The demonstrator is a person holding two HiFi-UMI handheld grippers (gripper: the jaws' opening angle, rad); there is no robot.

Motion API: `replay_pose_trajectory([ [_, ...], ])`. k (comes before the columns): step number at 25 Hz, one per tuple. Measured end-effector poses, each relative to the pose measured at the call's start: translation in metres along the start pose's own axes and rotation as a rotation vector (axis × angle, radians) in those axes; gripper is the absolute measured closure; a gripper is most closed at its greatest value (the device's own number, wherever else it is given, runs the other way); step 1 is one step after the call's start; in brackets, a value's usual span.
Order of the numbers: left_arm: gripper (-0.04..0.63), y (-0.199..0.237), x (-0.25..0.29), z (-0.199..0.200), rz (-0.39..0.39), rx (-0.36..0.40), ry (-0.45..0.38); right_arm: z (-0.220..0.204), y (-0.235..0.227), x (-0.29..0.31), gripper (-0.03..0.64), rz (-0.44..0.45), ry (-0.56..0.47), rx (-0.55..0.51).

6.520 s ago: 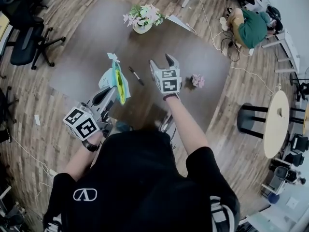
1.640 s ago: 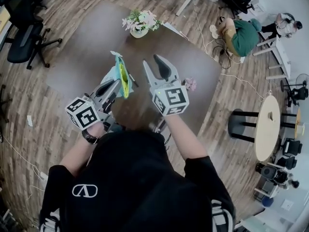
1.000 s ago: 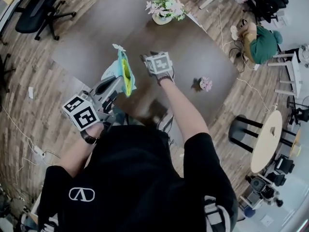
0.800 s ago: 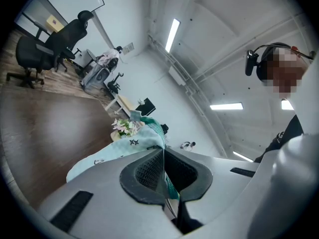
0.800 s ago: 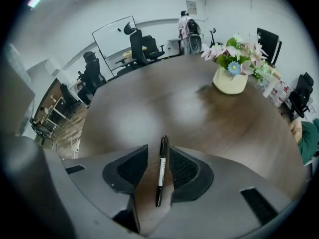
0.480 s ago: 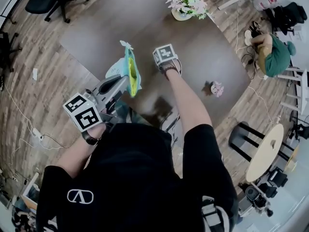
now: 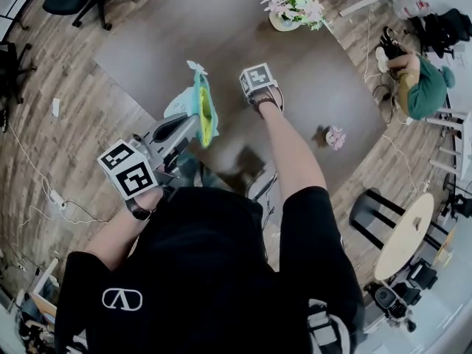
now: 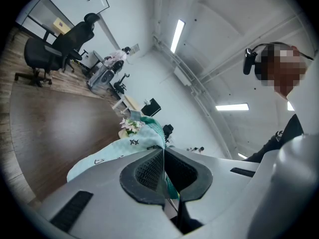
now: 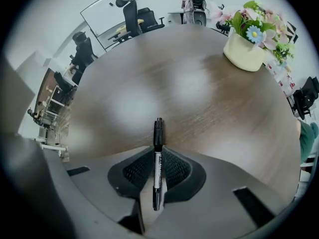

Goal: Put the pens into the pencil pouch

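The left tool (image 8: 163,153) is clenched on the edge of the light-teal pencil pouch (image 7: 199,109) and holds it above the tabletop (image 7: 155,43), its yellow-lined mouth showing. At the pouch's 3 o'clock, the right tool (image 9: 157,156) points down, its jaws closing on a black marker pen (image 9: 158,133) that lies on the tabletop. Potted flowers (image 9: 246,44) stand at the pen's 1 o'clock.

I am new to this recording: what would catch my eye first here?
The right gripper, its jaws closing, has a black pen between them on the brown table. The left gripper holds up a mint pouch beside it. A pot of flowers stands at the table's far side.
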State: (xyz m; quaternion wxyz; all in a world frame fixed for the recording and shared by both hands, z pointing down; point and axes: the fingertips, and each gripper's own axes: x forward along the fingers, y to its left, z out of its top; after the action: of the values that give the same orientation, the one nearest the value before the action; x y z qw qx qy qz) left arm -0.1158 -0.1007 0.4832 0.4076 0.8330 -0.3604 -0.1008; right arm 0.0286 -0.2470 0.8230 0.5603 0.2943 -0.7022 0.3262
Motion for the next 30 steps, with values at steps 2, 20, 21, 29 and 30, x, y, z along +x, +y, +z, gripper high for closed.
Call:
replay_pose_trajectory([
  [2, 0.584, 0.0, -0.001, 0.001, -0.001, 0.004, 0.001, 0.0, 0.001, -0.004, 0.571, -0.002, -0.017, 0.006],
  [20, 0.584, -0.045, 0.03, 0.012, -0.147, 0.07, 0.045, 0.061, 0.017, -0.336, 0.572, -0.211, -0.921, -0.061],
  [21, 0.584, -0.049, 0.031, 0.013, -0.156, 0.073, 0.048, 0.058, 0.022, -0.359, 0.572, -0.226, -0.981, -0.062],
  [29, 0.584, -0.078, 0.061, 0.018, -0.234, 0.107, 0.072, 0.008, 0.056, -0.487, 0.572, -0.336, -1.392, -0.067],
  [30, 0.584, -0.081, 0.064, 0.018, -0.24, 0.111, 0.075, 0.002, 0.06, -0.499, 0.572, -0.344, -1.438, -0.065],
])
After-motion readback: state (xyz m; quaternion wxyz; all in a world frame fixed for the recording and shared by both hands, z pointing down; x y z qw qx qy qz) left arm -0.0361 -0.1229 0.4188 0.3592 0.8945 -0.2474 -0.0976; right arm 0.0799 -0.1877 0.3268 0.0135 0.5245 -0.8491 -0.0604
